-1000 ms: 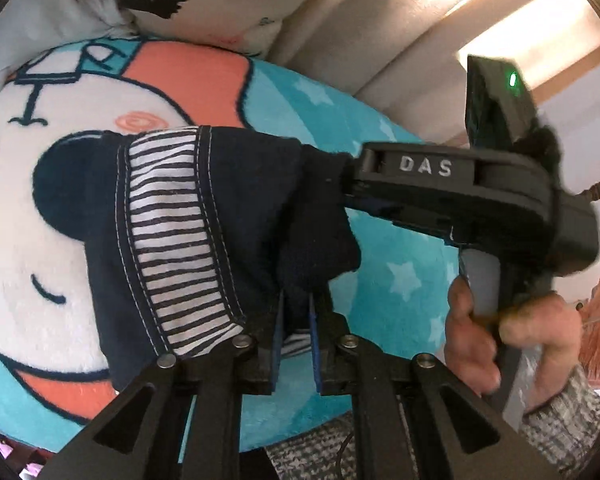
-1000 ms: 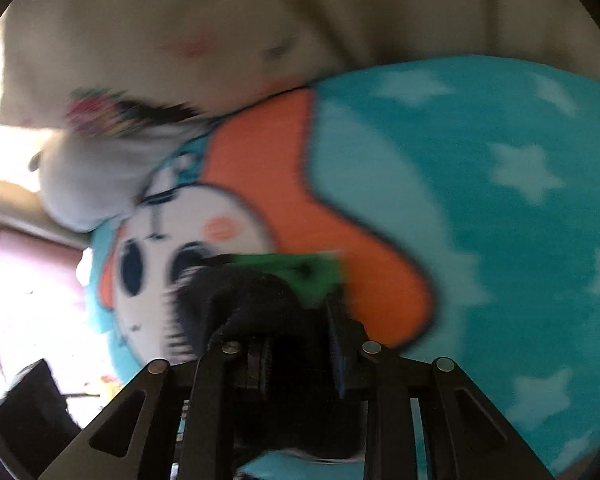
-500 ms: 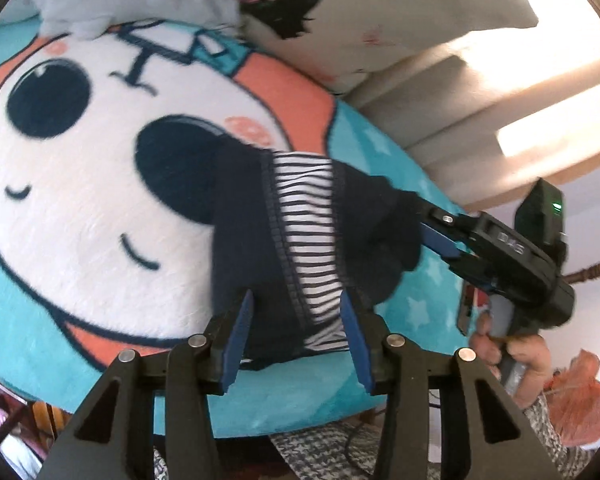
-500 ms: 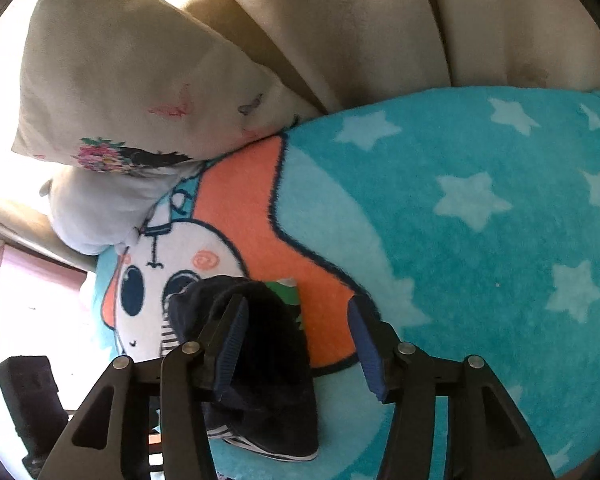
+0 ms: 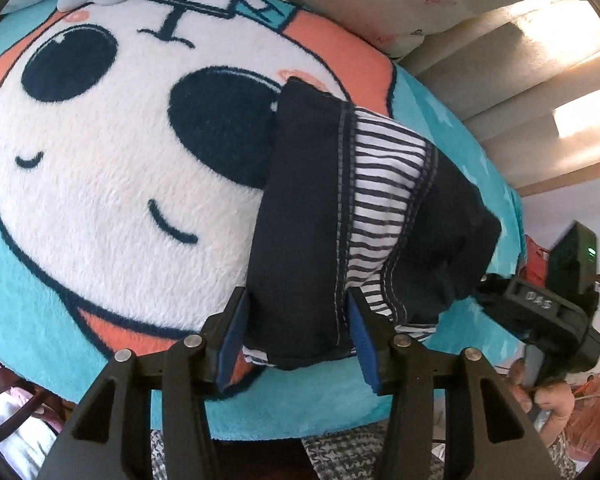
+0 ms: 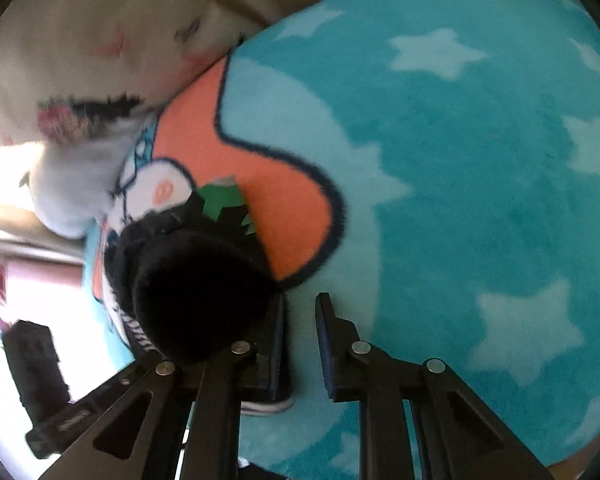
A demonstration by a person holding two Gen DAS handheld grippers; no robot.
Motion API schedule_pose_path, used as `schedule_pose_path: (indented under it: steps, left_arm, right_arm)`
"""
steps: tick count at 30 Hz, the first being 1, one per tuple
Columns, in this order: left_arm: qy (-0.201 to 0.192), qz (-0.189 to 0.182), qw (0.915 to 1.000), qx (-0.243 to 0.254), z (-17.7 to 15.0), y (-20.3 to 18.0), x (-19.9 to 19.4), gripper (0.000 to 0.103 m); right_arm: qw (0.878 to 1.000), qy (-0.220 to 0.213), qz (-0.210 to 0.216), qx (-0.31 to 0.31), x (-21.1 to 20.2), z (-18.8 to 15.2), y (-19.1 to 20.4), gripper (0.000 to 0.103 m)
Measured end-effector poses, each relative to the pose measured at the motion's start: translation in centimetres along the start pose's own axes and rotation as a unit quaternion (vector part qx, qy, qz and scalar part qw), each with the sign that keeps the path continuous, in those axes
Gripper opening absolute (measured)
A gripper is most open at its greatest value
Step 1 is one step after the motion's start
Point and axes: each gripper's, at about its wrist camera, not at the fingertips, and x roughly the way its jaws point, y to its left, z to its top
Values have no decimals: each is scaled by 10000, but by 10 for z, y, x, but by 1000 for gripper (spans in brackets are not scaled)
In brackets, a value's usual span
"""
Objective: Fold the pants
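— What is the left gripper [image 5: 296, 336] doing?
— Pointing steeply down, its jaws opening.
— And the right gripper [image 6: 300, 336]?
— Tilting down too, its jaws closing with nothing between them; a hand [image 5: 548, 404] is gripping its handle.

Dark knit cloth pants [image 5: 312, 208] on a fluffy plush blanket [image 5: 112, 184].
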Motion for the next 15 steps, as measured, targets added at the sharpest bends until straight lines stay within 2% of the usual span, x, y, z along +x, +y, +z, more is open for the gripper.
schedule_pose_path:
  steps: [3,4,6,10,12,13,15]
  left_arm:
    - [-26,-175,9998,-100,0,3,-6,48]
    - [-58,-201,9997,-111,-2,4,-11,48]
    - [-190,-209,9995,-123,-2,3,-20,48]
    - [-501,2,9987,-34,-7,2,-42,48]
    - [-676,148,9976,37,-14,3,-55,48]
    - [-767,214,9968,57,-16,4,-63,48]
    - [-934,300,9951,94,-18,6,-73,48]
  right_arm:
    - [9972,-699,-188,-196,-39,-3,9,23]
    - [9945,-947,-208,-401,-54,-4,20,27]
    - [9907,-1147,-80,-729,-65,-4,44,32]
    - [9872,-840,154,-1348,-40,-8,91,33]
    - [9893,-440,115,-1385,-12,-8,96,37]
    - [9911,-174,-33,-1320,5,-8,93,40]
    - [9931,130,-168,-1157,24,-9,86,41]
